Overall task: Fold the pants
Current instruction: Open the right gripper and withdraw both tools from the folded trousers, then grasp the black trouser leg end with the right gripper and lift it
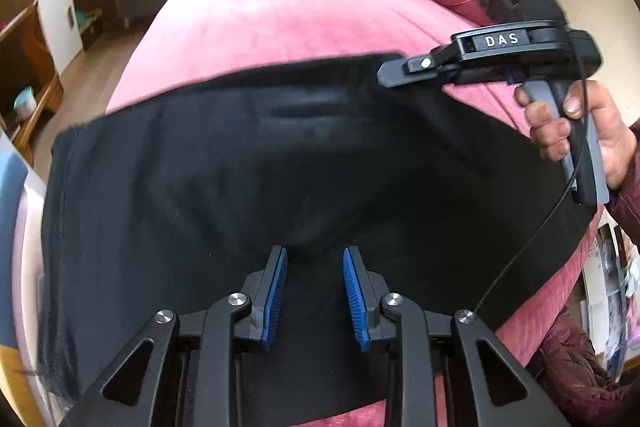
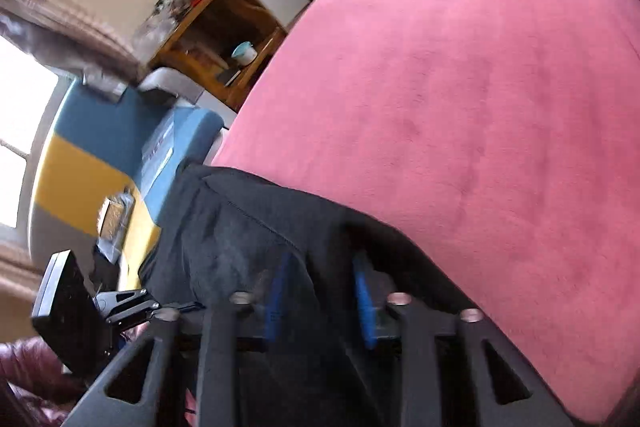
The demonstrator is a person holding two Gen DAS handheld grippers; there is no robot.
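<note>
Two grippers work the pants: left gripper fingers stand narrowly apart over cloth, gripping nothing; right gripper fingers pinch the far edge. Pants lie across the near bed. Likely mid-fold; next, carry that edge over evenly.

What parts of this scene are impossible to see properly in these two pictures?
- Left wrist view: the pants' near edge, cut off behind the left claw.
- Right wrist view: the right claw's tips, buried in black cloth and blurred.
- Left wrist view: the right claw's tips, lost against the pants.
</note>
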